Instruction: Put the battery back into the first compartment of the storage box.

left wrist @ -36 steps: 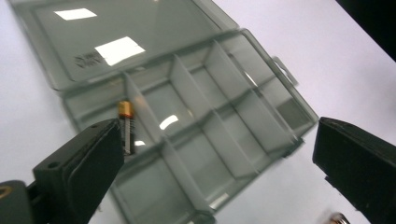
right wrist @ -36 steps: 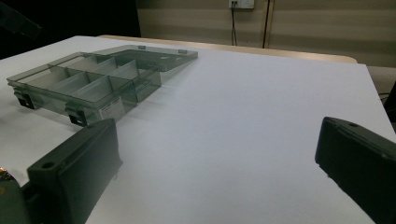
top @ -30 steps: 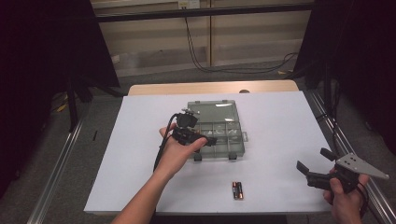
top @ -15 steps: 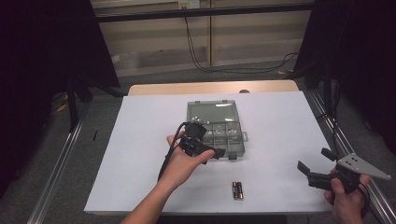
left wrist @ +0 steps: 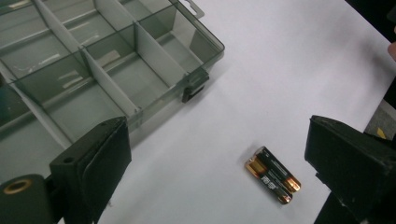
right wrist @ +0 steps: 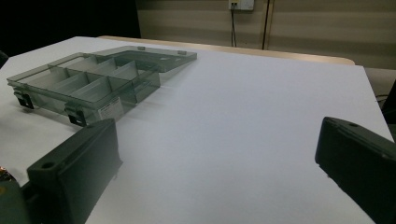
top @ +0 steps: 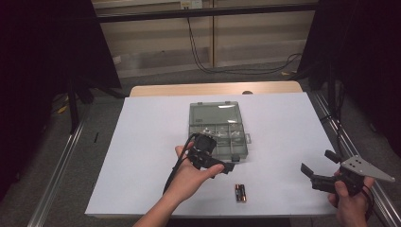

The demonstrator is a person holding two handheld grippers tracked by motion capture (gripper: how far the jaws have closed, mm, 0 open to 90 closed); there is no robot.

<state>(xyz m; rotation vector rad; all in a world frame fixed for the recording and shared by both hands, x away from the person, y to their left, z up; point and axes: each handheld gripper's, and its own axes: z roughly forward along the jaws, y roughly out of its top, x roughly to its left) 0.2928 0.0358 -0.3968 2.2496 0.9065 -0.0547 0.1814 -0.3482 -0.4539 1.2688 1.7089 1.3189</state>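
Left gripper (top: 222,166) hangs above the white table sheet (top: 142,142), jaws spread wide, nothing between them. Just ahead of it and slightly below, in the left gripper view, lies the pair of black-and-copper cylindrical batteries (left wrist: 273,175), side by side and touching, flat on the sheet, closer to the far jaw than the near one. In the high view the same pair (top: 240,193) sits just toward the person from the gripper.

Progress, as I read it: early. Batteries not gripped, not lifted; the jaws are lined up roughly over them, so the approach looks underway. Left to do: come down, pinch, carry to the box, drop in.

Right gripper (top: 316,166) is held off near the right table edge, jaws also spread, empty, well apart from the batteries. Looks idle.

Beyond the left gripper: smoky translucent grey plastic compartment box (top: 222,142), lid (top: 215,113) swung fully open and lying flat on the far side. Divider walls split it into several cells. The cells nearest the gripper look empty apart from pale patches on the floor; can't tell if those are labels or reflections. A couple of small pale items sit in a middle cell, too small to identify. Black latch (left wrist: 194,87) on the front wall faces the batteries.
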